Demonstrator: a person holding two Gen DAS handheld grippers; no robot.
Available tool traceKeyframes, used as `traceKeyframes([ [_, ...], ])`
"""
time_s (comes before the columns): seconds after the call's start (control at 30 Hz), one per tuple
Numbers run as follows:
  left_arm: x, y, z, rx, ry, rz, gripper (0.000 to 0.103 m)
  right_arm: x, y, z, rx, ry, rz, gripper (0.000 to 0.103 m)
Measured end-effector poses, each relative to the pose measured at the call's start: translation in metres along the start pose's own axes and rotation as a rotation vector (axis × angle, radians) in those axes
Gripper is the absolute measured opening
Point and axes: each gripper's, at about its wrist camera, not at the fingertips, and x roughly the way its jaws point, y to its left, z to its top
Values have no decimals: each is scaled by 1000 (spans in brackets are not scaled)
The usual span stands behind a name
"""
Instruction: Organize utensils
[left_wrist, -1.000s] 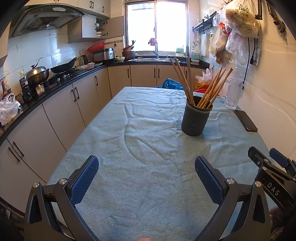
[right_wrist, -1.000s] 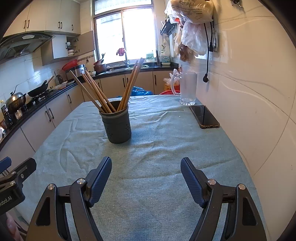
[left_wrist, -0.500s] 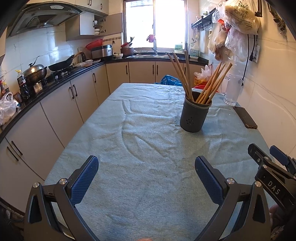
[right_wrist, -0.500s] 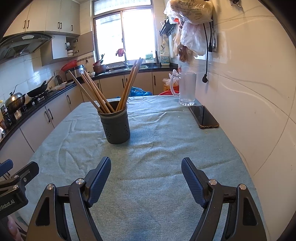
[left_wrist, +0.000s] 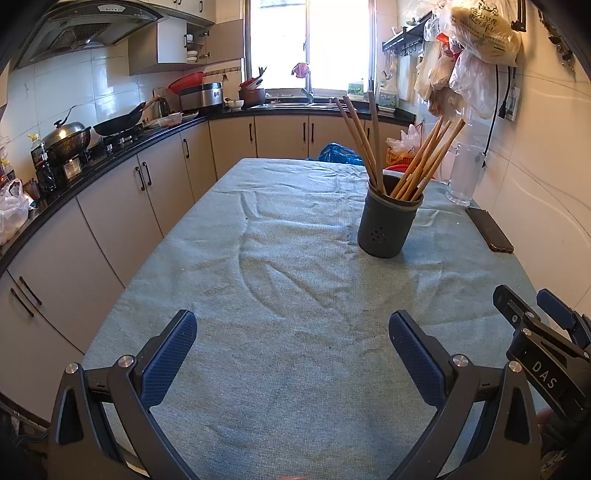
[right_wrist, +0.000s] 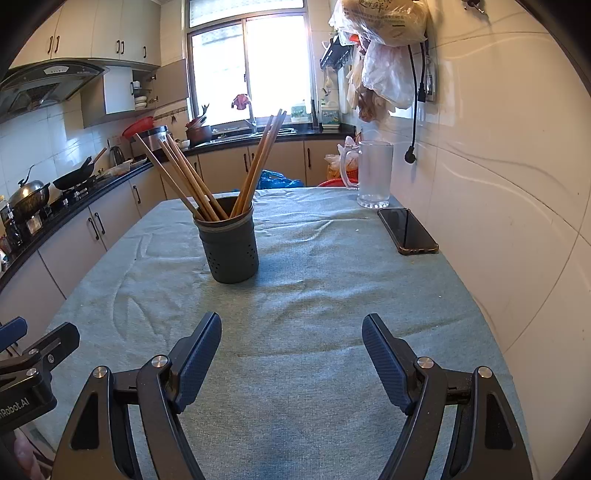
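A dark grey utensil holder (left_wrist: 388, 226) stands upright on the green cloth of the table (left_wrist: 288, 295), right of centre; it also shows in the right wrist view (right_wrist: 229, 246). Several long wooden chopsticks (left_wrist: 413, 162) stand in it, fanned to both sides, also seen in the right wrist view (right_wrist: 192, 177). My left gripper (left_wrist: 291, 332) is open and empty near the table's front edge, well short of the holder. My right gripper (right_wrist: 291, 332) is open and empty, to the right of the left one.
A black phone (right_wrist: 408, 230) lies near the right wall. A glass pitcher (right_wrist: 373, 173) stands behind it. The tiled wall borders the table's right side. Kitchen cabinets and a stove with pans (left_wrist: 110, 125) run along the left.
Both grippers have pulled back slightly from the holder and stay open. The holder and chopsticks have not moved.
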Motion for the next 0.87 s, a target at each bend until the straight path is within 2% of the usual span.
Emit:
traceKeyframes([
  [0.87, 4, -3, -1, 14, 9, -17, 103, 6, 2, -2, -14, 12, 3, 84],
])
